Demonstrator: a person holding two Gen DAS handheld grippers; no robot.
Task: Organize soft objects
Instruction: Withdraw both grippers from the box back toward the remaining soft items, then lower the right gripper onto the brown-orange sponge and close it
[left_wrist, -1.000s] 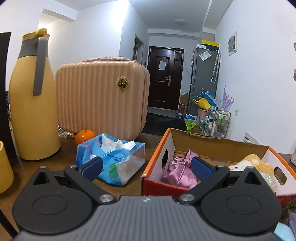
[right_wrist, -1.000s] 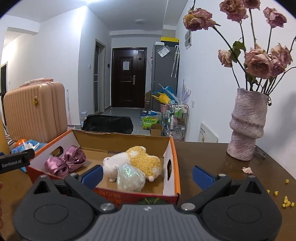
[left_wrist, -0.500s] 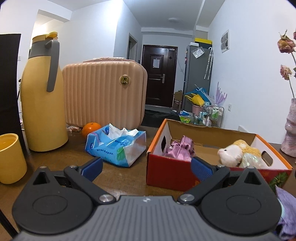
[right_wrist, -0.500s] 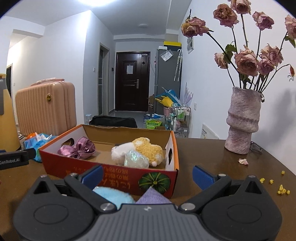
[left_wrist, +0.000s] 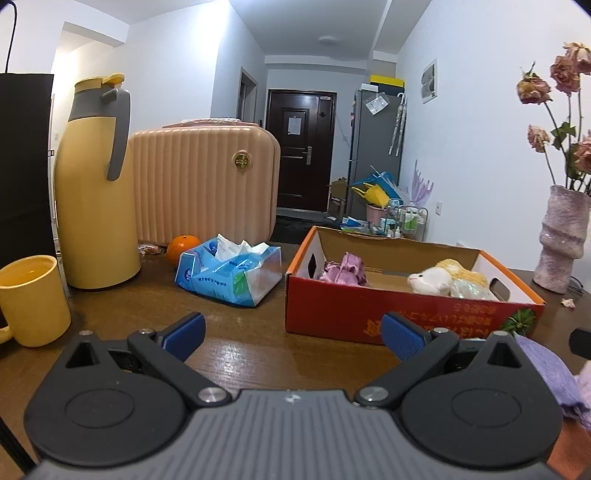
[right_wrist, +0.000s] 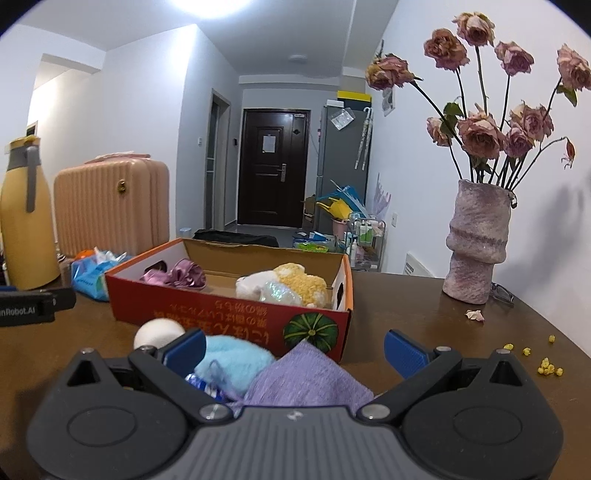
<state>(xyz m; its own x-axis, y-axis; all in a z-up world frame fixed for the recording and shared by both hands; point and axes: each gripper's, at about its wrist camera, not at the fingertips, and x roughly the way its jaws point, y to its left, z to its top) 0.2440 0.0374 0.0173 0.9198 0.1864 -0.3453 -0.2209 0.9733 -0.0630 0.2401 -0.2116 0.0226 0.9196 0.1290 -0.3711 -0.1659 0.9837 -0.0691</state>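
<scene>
Purple cloth (left_wrist: 546, 373) cut off at the right edge — half behind the gripper body. Blue plush (right_wrist: 232, 360) and white ball (right_wrist: 159, 331) partly hidden by the fingers (right_wrist: 184, 349). Mug (left_wrist: 31, 299) clipped at left. Box lettering (right_wrist: 221, 314) upside down — unreadable.

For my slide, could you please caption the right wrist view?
Open right hand-held gripper above a purple cloth and blue plush, facing the red box of soft toys.

Jug (left_wrist: 94, 192), mug (left_wrist: 31, 299), suitcase (left_wrist: 207, 184), vase (right_wrist: 478, 236)

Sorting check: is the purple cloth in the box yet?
Out: the purple cloth lies on the table before the box.
</scene>
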